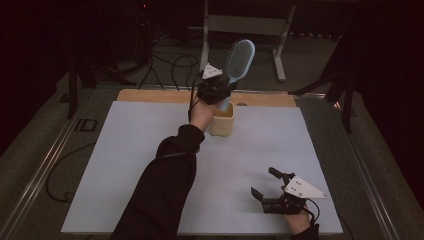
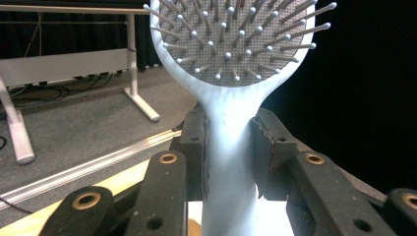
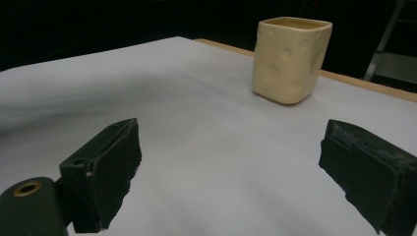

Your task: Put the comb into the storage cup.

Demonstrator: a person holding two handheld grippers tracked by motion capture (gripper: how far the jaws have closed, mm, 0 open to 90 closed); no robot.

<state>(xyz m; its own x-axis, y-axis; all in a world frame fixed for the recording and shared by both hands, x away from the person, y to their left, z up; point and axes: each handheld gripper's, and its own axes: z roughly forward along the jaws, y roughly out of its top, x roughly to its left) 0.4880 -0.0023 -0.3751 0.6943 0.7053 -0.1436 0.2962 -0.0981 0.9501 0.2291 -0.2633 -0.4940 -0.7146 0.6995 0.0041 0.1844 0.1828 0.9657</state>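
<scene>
A pale blue hairbrush (image 1: 239, 61) stands upright, bristle head up, with its handle end down in or just above the cream square cup (image 1: 222, 120) at the table's far middle. My left gripper (image 1: 216, 90) is shut on the brush handle (image 2: 227, 147); both pads press its neck below the bristle head (image 2: 236, 39). My right gripper (image 1: 262, 186) rests near the front right of the table, jaws wide apart and empty. From there the cup (image 3: 291, 58) stands ahead on the white sheet.
A white sheet (image 1: 150, 150) covers the wooden table (image 1: 150, 95). Metal rails run along both table sides. Beyond the far edge stand a grey metal frame (image 1: 245, 25) and loose cables (image 1: 165, 65) on the floor.
</scene>
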